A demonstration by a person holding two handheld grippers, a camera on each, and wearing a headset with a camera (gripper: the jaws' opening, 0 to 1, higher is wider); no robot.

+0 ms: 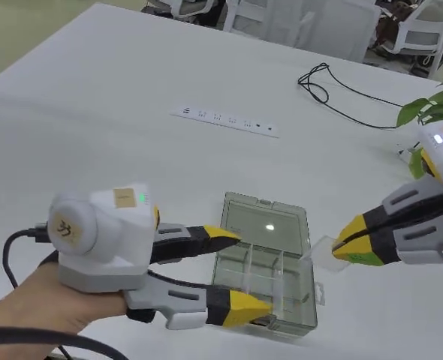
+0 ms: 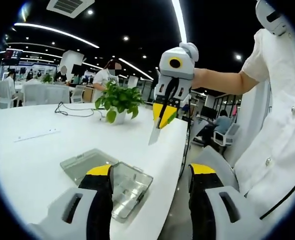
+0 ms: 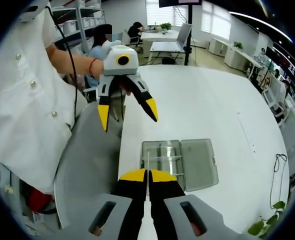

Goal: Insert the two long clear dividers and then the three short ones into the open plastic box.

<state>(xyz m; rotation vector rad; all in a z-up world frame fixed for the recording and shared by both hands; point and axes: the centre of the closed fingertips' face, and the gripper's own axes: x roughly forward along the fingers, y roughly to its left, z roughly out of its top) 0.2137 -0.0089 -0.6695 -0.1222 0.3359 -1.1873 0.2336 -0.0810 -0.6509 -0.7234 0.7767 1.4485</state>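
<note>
Right gripper (image 1: 344, 245) clamped, divider (image 1: 321, 249) barely visible

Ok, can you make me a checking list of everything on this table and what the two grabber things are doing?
Surface: white table, smooth and flat.
Job's things: plastic box lies open with its lid laid back; fitted dividers stand inside; one clear divider is held beside the box's right edge.
Clutter: white power strip farther back.
Grippers: left gripper open, at the box's left side; right gripper shut on the clear divider.
Cables: black cable looped near the far edge; a black lead runs from the left gripper.
Surroundings: plant and chairs beyond the table.
</note>
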